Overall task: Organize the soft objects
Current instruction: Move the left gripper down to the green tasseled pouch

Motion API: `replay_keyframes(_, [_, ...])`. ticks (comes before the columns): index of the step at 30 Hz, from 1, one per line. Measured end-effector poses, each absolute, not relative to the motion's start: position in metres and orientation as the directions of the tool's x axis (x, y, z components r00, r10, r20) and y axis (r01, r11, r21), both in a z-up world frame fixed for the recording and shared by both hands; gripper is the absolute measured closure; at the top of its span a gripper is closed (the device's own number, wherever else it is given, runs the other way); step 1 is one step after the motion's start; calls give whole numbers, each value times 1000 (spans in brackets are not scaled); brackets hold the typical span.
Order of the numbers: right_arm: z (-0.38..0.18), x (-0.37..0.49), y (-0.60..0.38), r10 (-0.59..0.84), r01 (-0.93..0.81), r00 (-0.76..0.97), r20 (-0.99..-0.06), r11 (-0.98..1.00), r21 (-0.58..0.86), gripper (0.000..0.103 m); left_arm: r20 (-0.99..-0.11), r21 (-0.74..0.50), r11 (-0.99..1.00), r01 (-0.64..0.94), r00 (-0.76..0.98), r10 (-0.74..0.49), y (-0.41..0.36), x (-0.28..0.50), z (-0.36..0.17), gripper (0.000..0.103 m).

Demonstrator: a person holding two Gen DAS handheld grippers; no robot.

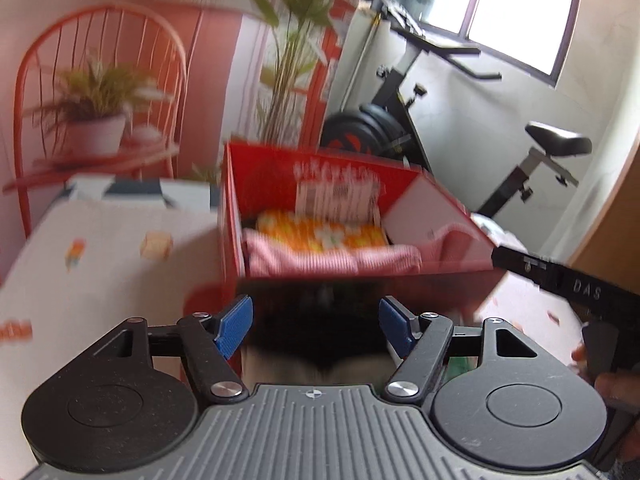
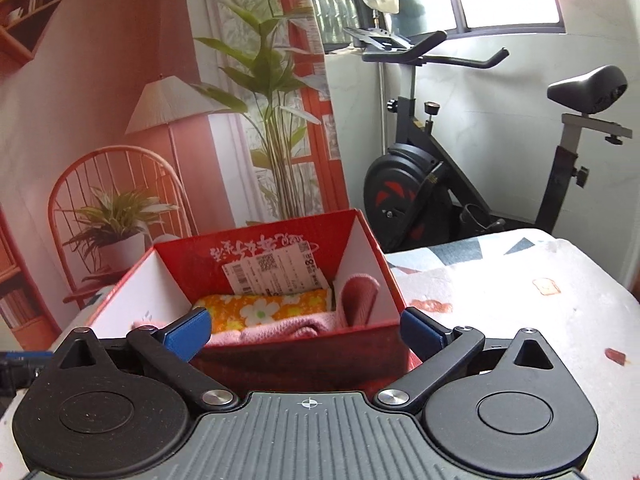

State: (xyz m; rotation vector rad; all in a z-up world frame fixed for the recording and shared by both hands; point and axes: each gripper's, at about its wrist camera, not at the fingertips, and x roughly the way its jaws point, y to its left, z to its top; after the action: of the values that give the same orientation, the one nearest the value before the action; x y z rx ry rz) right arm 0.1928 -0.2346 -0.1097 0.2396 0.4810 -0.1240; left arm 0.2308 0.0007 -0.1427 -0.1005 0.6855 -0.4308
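You are holding both grippers just short of the red box (image 2: pixel 280 344), which is sitting on the patterned cloth (image 2: pixel 520 312) covering the table. Your left gripper (image 1: pixel 316 326) is standing with its blue pads well apart, and nothing is lying between them; the box's near wall is filling the gap beyond. Your right gripper (image 2: pixel 306 334) is spread wider still, its pads framing the box's near wall without touching it, and it is gripping nothing.

Inside the box, an orange floral cloth (image 2: pixel 264 308) is lying flat towards the far wall, and a pink knitted cloth (image 2: pixel 280 330) is lying along the near edge, with one end standing up in the right corner. A white printed label (image 2: pixel 276 274) is stuck on the far inner wall just above the floral cloth.

From the left wrist view you are seeing the right gripper's black body (image 1: pixel 568 284) reaching in from the right, beside the box. An exercise bike (image 2: pixel 440 184) is standing far beyond, to the right.
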Motion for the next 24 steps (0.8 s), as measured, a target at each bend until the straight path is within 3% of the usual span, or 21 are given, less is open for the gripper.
replay_keyframes(6, [-133, 164, -221, -72, 166, 852, -518, 976, 138, 1, -665, -332, 893, 304, 596, -450, 12, 216, -178, 32])
replay_keyframes(15, [-151, 147, -203, 15, 48, 816, -578, 994, 94, 2, -690, -342, 889, 303, 561, -457, 8, 207, -193, 32])
replay_keyframes(20, [-159, 145, -192, 88, -19, 789, -609, 993, 120, 10, -703, -376, 876, 300, 524, -481, 5, 203, -205, 37])
replay_keyframes(24, [-162, 143, -186, 131, -66, 777, -615, 990, 127, 27, -691, -403, 867, 293, 524, -498, 7, 202, -208, 45])
